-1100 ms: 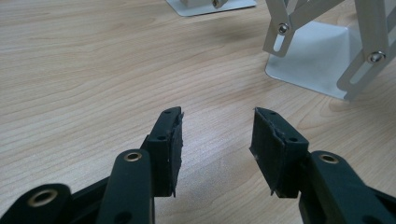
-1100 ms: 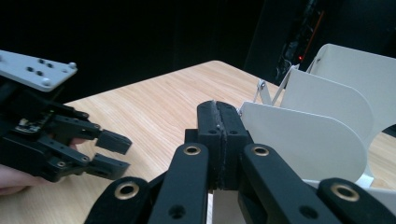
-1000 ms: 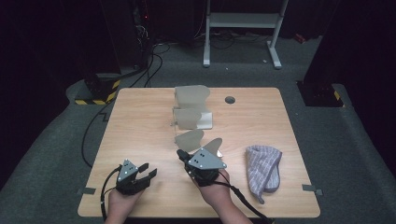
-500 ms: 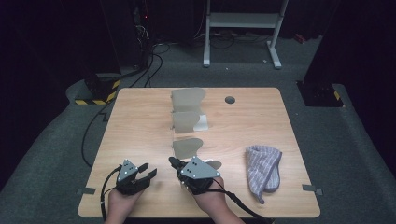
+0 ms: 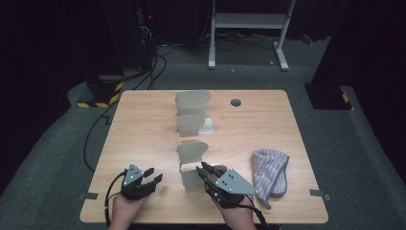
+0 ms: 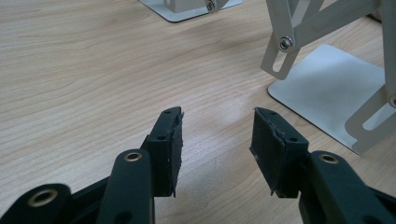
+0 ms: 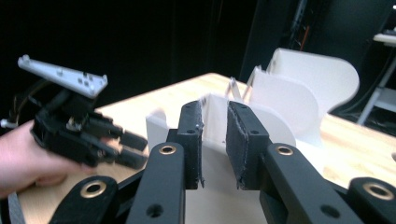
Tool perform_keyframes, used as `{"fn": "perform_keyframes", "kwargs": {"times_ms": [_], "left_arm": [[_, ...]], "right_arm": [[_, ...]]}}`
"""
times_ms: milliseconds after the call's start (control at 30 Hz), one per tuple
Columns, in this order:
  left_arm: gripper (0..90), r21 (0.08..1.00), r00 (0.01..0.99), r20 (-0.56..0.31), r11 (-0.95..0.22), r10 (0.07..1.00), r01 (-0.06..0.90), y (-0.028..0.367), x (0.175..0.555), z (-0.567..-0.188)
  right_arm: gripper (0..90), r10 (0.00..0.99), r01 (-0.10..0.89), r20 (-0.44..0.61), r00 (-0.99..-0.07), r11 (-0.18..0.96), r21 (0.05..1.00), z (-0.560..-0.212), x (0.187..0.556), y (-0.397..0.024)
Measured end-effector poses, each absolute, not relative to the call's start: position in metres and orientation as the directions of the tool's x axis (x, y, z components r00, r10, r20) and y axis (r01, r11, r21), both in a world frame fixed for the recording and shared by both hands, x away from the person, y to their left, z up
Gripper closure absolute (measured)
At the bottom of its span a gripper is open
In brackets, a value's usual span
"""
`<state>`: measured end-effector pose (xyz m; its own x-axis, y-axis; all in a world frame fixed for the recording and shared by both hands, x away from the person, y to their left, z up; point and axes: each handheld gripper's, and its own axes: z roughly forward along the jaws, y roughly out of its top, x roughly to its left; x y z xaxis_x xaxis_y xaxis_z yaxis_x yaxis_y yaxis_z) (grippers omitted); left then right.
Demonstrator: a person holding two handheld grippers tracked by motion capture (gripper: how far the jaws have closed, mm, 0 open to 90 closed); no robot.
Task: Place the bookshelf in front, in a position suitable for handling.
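Black right gripper (image 7: 215, 140) fingers just parting — nothing pinched, white rack (image 7: 280, 116) behind; left gripper (image 6: 217, 144) half-spread, empty.

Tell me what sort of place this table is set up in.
Probably a lab or recording studio: a lone wooden table on grey carpet, black surroundings, cables trailing across the floor, and a metal stand behind.
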<state>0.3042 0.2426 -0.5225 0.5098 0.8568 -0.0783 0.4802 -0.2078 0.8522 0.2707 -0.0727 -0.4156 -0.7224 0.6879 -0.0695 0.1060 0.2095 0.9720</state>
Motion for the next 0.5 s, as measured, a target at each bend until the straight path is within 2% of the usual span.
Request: {"fn": "perform_keyframes", "kwargs": {"times_ms": [233,333,500], "left_arm": [[53.0,0.847,0.517,-0.073,-0.220,0.853,0.484,0.239,0.306,-0.524],[53.0,0.845,0.517,-0.074,-0.222,0.853,0.486,0.237,0.307,-0.525],[53.0,0.844,0.516,-0.078,-0.218,0.853,0.489,0.238,0.306,-0.525]], "right_arm": [[77.7,0.686,0.159,-0.047,-0.727,0.234,0.959,-0.434,0.265,-0.079],[75.6,0.693,0.189,-0.041,-0.720,0.253,0.949,-0.445,0.267,-0.076],[74.3,0.742,0.214,-0.034,-0.669,0.236,0.948,-0.449,0.281,-0.079]]}}
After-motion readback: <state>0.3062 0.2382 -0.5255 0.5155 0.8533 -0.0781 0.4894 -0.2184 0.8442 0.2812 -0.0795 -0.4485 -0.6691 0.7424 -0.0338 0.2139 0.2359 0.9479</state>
